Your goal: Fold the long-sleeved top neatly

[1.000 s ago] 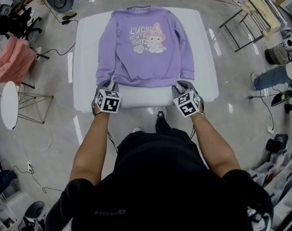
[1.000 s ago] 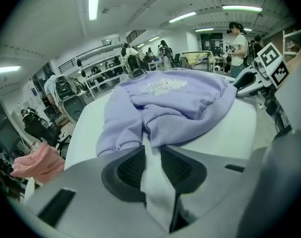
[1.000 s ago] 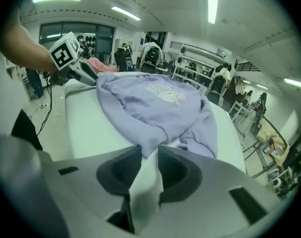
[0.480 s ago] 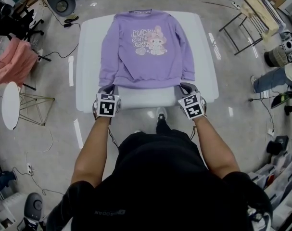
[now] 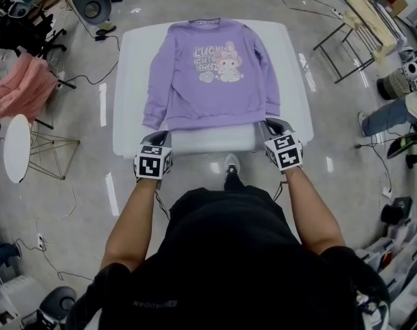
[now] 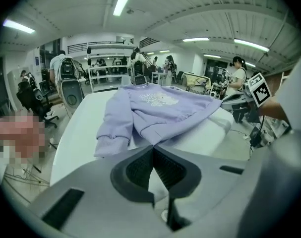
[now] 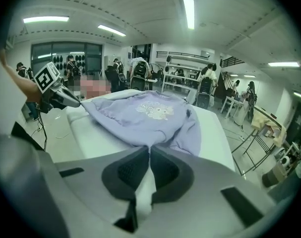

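Two pinches are set, but nothing is folded yet. The left gripper (image 6: pixel 153 146) and right gripper (image 7: pixel 149 147) are each closed tight on a hem corner of the purple top (image 5: pixel 211 88), at about 7 and 5 o'clock of the garment. It lies flat on the white table (image 5: pixel 129 74), print up, collar at 12. Each bite looks shallow, though that is hard to judge. Every fold remains.

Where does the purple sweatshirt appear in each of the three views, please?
Head view: sweatshirt at top centre, spread out with its print facing up.
Left gripper view: sweatshirt in the middle, sleeve cuff hanging at its left.
Right gripper view: sweatshirt in the middle, slightly left.
Shared landmark: the white table beneath it.
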Motion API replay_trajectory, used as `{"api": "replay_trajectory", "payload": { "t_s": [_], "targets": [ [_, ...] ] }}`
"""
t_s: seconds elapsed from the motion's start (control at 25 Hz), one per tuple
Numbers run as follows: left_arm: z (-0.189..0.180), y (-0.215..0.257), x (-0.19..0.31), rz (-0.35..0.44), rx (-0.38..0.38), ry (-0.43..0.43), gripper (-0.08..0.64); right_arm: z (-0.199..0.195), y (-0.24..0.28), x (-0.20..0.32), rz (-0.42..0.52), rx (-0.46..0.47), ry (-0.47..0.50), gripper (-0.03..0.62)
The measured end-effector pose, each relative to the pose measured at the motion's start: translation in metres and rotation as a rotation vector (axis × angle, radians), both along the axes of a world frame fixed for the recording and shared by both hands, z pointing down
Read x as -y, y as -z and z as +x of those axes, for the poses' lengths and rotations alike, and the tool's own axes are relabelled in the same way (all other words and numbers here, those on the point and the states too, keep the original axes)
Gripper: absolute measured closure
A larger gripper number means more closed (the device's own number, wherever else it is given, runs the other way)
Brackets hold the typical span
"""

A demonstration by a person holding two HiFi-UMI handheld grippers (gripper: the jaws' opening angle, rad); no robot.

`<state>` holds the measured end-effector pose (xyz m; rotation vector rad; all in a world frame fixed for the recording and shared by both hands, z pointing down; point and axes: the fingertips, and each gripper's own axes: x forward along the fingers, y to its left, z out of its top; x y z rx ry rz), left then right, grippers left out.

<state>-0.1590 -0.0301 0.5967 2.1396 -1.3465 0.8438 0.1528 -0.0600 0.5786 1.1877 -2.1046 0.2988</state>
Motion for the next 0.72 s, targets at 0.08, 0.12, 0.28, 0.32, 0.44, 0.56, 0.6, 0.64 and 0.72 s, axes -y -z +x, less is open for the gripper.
{"api": "replay_trajectory", "payload": {
  "t_s": [0.08, 0.12, 0.28, 0.32, 0.44, 0.56, 0.6, 0.64, 0.72],
  "targets": [
    [-0.004, 0.003, -0.008, -0.015, -0.023, 0.015, 0.555, 0.006, 0.001, -0.004, -0.011, 0.001, -0.013, 0.578],
    [-0.006, 0.004, -0.011, -0.022, -0.035, 0.024, 0.555, 0.009, 0.002, -0.006, -0.015, -0.001, -0.017, 0.578],
    [-0.011, 0.008, -0.024, -0.071, -0.197, 0.108, 0.555, 0.013, 0.008, -0.018, -0.014, -0.038, 0.020, 0.580],
    [-0.012, 0.007, -0.027, -0.090, -0.253, 0.141, 0.555, 0.011, 0.009, -0.022, -0.012, -0.052, 0.036, 0.580],
    [-0.024, -0.009, -0.038, -0.146, -0.304, 0.209, 0.555, -0.002, 0.002, -0.036, -0.022, -0.095, 0.091, 0.580],
    [-0.036, -0.028, -0.050, -0.185, -0.208, 0.199, 0.555, -0.015, -0.022, -0.050, -0.072, -0.116, 0.118, 0.580],
    [-0.037, -0.033, -0.052, -0.190, -0.166, 0.183, 0.555, -0.016, -0.030, -0.053, -0.092, -0.118, 0.113, 0.580],
    [-0.035, -0.037, -0.053, -0.193, -0.129, 0.165, 0.555, -0.015, -0.039, -0.055, -0.111, -0.123, 0.103, 0.580],
    [-0.030, -0.041, -0.051, -0.193, -0.086, 0.138, 0.555, -0.009, -0.056, -0.059, -0.147, -0.139, 0.081, 0.580]
  ]
}}
